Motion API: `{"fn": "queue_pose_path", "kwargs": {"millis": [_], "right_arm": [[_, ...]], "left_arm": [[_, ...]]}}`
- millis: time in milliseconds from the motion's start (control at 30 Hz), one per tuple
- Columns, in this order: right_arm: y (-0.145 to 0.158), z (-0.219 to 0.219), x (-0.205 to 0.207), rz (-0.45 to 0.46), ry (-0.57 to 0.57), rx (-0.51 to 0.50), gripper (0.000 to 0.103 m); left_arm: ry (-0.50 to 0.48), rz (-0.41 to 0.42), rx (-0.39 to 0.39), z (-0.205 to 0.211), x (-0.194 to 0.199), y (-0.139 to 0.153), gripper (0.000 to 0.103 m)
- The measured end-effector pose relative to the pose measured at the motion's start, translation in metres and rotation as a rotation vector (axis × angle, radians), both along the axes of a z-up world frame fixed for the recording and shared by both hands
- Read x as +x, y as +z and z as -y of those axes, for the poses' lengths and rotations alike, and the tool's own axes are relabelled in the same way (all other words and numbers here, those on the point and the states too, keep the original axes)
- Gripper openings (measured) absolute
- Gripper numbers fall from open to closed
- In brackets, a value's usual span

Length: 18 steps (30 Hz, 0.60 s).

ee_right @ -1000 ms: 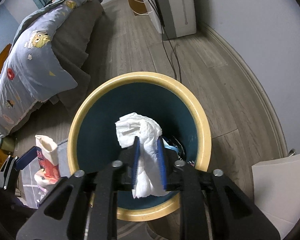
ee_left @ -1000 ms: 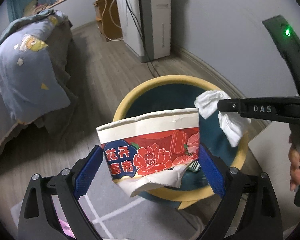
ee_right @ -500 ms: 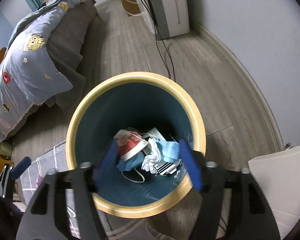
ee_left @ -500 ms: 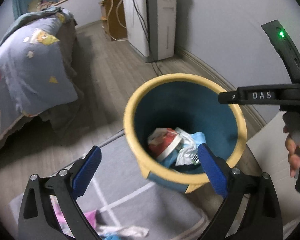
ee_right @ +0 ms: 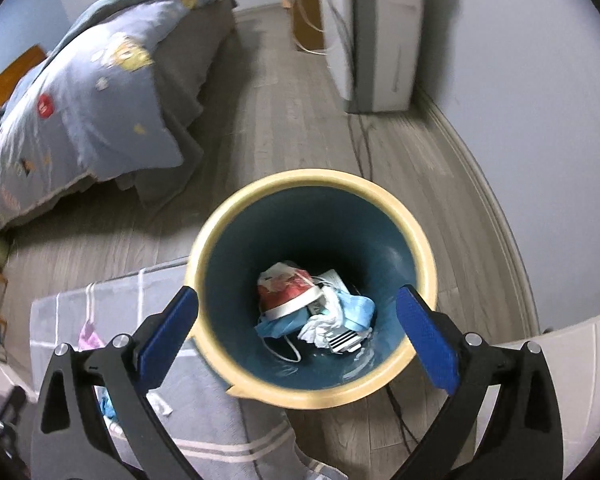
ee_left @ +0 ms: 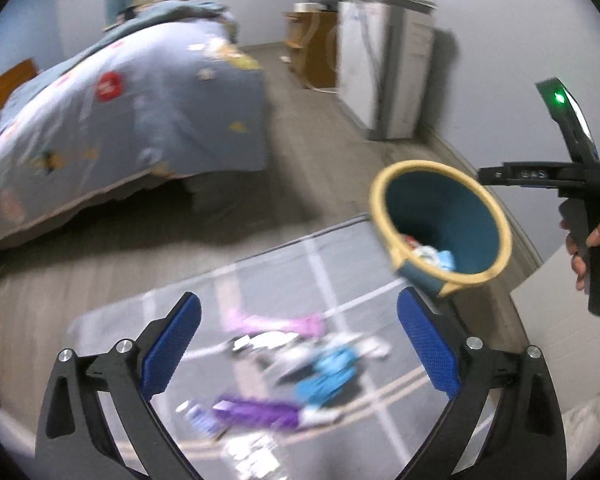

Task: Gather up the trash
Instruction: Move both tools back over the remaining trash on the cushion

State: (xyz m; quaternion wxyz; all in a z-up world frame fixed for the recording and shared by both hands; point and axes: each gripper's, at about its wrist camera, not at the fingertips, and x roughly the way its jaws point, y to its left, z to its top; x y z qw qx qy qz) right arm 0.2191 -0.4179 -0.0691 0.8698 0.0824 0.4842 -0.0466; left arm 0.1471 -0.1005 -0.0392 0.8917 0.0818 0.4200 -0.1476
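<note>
Cup [ee_right: 288,290] and tissue [ee_right: 320,328] now in bin [ee_right: 312,184]. Right gripper [ee_right: 296,320] jaws just opened wide, empty; left gripper [ee_left: 298,340] wide open, empty, swung over rug litter [ee_left: 300,364]. More pickups left.

Black handheld grippers with blue ribbed pads

Silver screws stud each left gripper [ee_left: 298,344] arm; right gripper [ee_right: 298,338] matches, green light glowing.

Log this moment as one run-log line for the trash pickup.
left gripper: open, empty, over rug litter | right gripper: jaws just opened, empty, above bin | red cup, tissue: in bin
</note>
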Motion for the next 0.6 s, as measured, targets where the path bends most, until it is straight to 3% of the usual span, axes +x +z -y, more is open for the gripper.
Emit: {"fn": "queue_pose_path", "kwargs": {"millis": [200, 300, 400, 600], "right_arm": [[0.021, -0.049, -0.012, 0.042, 0.088, -0.013, 0.097], [0.027, -0.076, -0.020, 0.044, 0.133, -0.002, 0.097], [0.027, -0.108, -0.028, 0.038, 0.192, -0.001, 0.097], [0.000, -0.166, -0.034, -0.030, 0.268, -0.028, 0.097]], "left_arm": [[0.146, 0.055, 0.014, -0.080, -0.041, 0.018, 0.098], [0.212, 0.069, 0.060, -0.113, -0.063, 0.009, 0.098], [0.277, -0.009, 0.032, -0.142, -0.062, -0.007, 0.098], [0.333, -0.080, -0.017, -0.166, -0.065, -0.038, 0.098]]}}
